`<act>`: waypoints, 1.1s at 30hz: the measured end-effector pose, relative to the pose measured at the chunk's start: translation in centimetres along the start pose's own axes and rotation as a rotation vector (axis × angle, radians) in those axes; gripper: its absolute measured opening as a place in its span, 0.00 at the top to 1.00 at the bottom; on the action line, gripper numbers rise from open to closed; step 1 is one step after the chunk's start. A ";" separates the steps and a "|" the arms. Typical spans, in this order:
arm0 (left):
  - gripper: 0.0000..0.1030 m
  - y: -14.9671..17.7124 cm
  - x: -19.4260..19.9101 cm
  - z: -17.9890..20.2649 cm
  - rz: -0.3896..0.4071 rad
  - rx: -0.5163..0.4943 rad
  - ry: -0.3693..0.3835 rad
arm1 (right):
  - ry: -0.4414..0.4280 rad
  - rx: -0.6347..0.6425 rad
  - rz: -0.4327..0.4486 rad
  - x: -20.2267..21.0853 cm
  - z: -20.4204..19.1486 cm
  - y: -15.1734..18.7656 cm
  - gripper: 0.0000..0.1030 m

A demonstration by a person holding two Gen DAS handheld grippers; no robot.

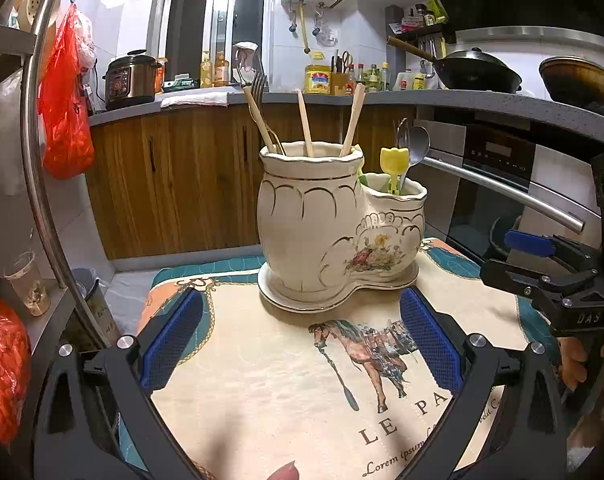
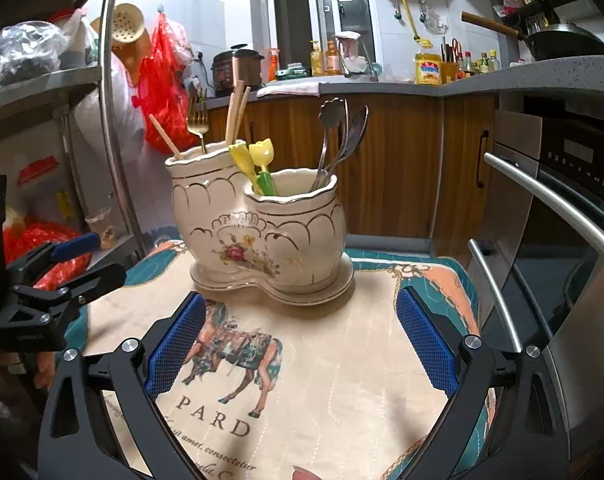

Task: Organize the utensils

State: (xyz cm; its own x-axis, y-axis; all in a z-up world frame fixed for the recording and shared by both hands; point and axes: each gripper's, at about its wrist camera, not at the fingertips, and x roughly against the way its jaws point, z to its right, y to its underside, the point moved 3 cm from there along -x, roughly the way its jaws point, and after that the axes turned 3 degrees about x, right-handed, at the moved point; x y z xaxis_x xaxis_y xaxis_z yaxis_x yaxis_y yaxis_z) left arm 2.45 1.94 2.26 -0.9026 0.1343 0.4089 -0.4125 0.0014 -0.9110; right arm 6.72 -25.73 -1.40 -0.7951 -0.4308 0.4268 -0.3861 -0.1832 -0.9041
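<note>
Left gripper [image 1: 302,344]: black angular frame with cut-out windows, blue cross-hatched pads [image 1: 170,344] fitted on the inner faces of both fingers, silver round-head screws set at the finger pivots. Right gripper [image 2: 302,344]: same build, black frame, blue textured pads [image 2: 176,344], silver screws. From the left wrist view, white "DAS" lettering is seen on the right unit's black body. Fingertips of the person [image 1: 574,360] are seen wrapped round its handle; no sleeve is visible.
</note>
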 end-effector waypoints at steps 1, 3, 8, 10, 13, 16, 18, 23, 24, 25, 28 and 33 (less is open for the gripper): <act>0.05 0.0 0.1 0.0 0.002 -0.001 -0.001 | 0.001 0.001 -0.001 0.0 0.0 0.0 0.07; 0.05 0.0 0.1 0.0 0.003 -0.002 -0.005 | 0.000 -0.001 0.000 0.0 0.0 0.0 0.07; 0.05 0.0 0.1 0.0 0.000 -0.002 -0.008 | -0.001 -0.002 -0.001 0.0 0.0 0.0 0.07; 0.05 0.0 0.1 0.0 0.000 -0.004 -0.011 | -0.002 -0.007 -0.002 -0.1 0.0 0.1 0.07; 0.05 0.1 0.1 -0.1 -0.003 -0.006 -0.011 | -0.004 -0.010 -0.003 -0.1 -0.1 0.2 0.07; 0.05 0.1 0.1 -0.1 -0.002 -0.005 -0.010 | -0.004 -0.010 -0.003 -0.2 -0.1 0.2 0.07; 0.05 0.1 0.1 -0.2 -0.003 -0.003 -0.012 | -0.004 -0.010 -0.004 -0.2 -0.1 0.2 0.07; 0.05 0.1 0.1 -0.2 -0.004 0.001 -0.017 | -0.004 -0.012 -0.003 -0.2 -0.1 0.3 0.07; 0.05 0.1 0.1 -0.2 -0.005 0.001 -0.018 | -0.004 -0.011 -0.004 -0.2 -0.1 0.2 0.07; 0.05 0.1 0.1 -0.2 -0.005 0.002 -0.019 | -0.004 -0.011 -0.005 -0.2 -0.1 0.3 0.07; 0.05 0.1 0.1 -0.2 -0.004 0.000 -0.020 | -0.005 -0.009 -0.004 -0.2 -0.1 0.3 0.07; 0.05 0.1 0.1 -0.3 -0.006 0.000 -0.021 | -0.004 -0.011 -0.005 -0.2 -0.1 0.3 0.07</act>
State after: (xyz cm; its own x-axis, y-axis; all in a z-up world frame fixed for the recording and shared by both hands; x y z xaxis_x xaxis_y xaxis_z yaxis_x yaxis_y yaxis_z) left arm 2.30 2.27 2.16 -0.9027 0.1136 0.4150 -0.4176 0.0016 -0.9086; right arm 6.69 -25.60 -1.70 -0.7913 -0.4339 0.4308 -0.3948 -0.1755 -0.9019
